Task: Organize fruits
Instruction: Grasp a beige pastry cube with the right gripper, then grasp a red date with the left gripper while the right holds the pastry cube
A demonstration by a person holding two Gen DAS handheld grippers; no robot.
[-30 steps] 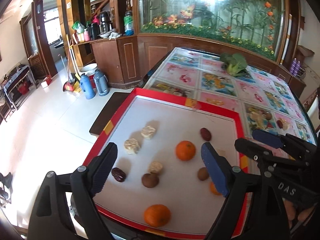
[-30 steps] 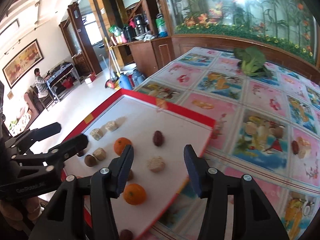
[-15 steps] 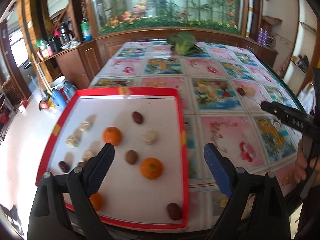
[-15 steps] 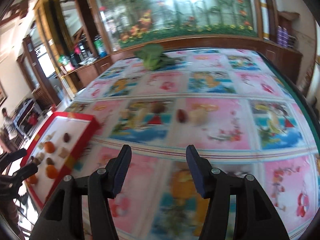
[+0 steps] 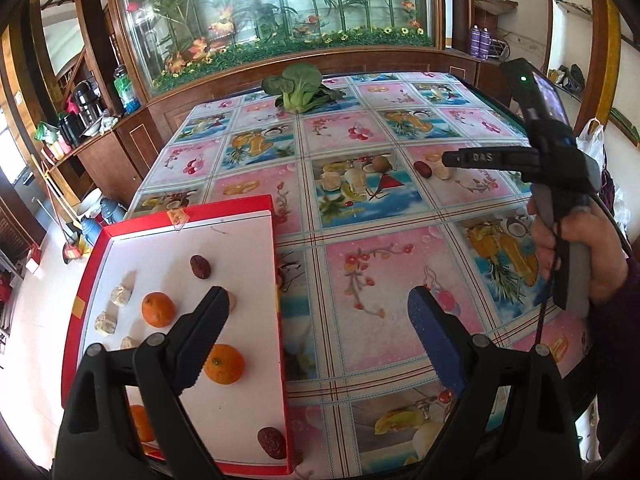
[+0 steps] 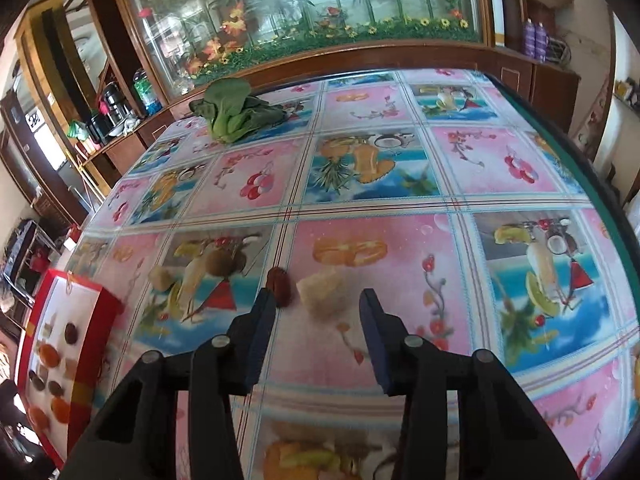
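A red tray point(image 5: 236, 202) with a white floor holds oranges point(image 5: 158, 309), red dates point(image 5: 199, 267) and pale lumps point(image 5: 121, 295). My left gripper point(image 5: 316, 294) hangs wide open over the tray's right edge and the tablecloth, with nothing between its fingers. Further right on the cloth lie a red date point(image 6: 279, 286) and a pale lump point(image 6: 324, 294). My right gripper point(image 6: 317, 298) hovers just short of them. Its jaws are closing, the lump lies ahead between the tips, and the pads do not touch it. A brown round fruit point(image 6: 222, 266) and another pale lump point(image 6: 162, 278) lie to the left.
A leafy green vegetable point(image 5: 298, 88) lies at the table's far end. The patterned tablecloth point(image 6: 400, 184) covers the table, whose green edge point(image 6: 592, 160) runs down the right. A person's hand point(image 5: 572, 256) holds the right gripper. A wooden cabinet and glass case stand behind.
Both grippers have swung right, away from the tray. The right one now sits close to the date and pale lump on the cloth, and its jaws have narrowed. The left stays wide.
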